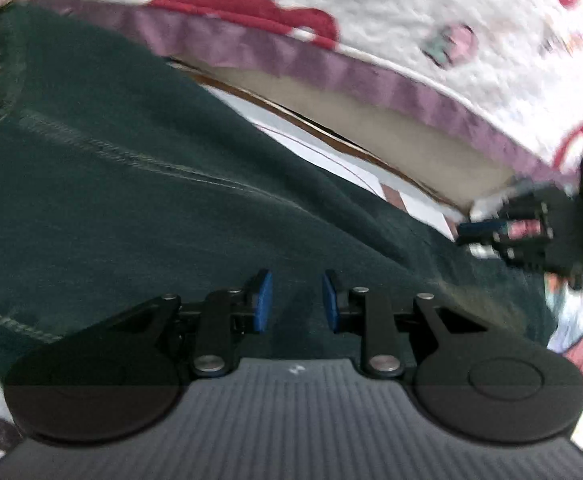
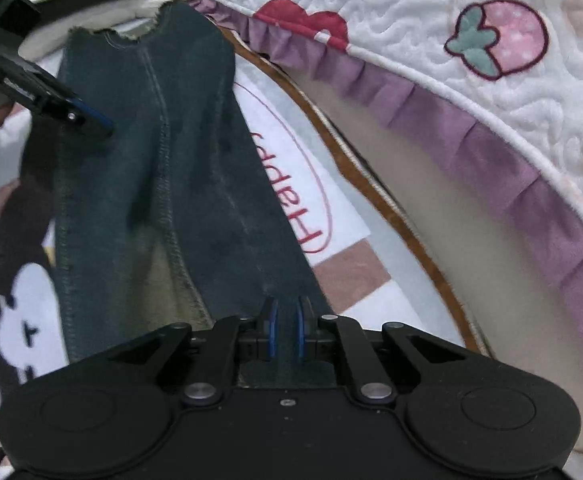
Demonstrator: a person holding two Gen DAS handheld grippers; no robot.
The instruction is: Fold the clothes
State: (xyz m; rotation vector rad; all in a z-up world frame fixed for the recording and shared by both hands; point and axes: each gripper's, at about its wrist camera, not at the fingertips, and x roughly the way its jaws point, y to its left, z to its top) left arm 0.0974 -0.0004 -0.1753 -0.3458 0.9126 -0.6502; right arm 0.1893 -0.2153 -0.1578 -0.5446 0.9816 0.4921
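- dark teal garment [image 2: 139, 184]: matt woven cloth, raised stitched seams, frayed hem
- quilt [image 2: 411, 24]: white stitched cloth, puckered, with a purple pleated frill
- right gripper [image 2: 285, 330]: matt black plastic, blue pads, dull metal pins

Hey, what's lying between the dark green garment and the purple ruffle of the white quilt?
In the right wrist view, a white printed mat with a brown border lies between the dark green garment and the purple ruffle.

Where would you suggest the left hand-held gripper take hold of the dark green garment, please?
On the frayed far hem of the dark green garment, coming in from the left edge: that end lies flat and free, while the right hand-held gripper pinches the near end.
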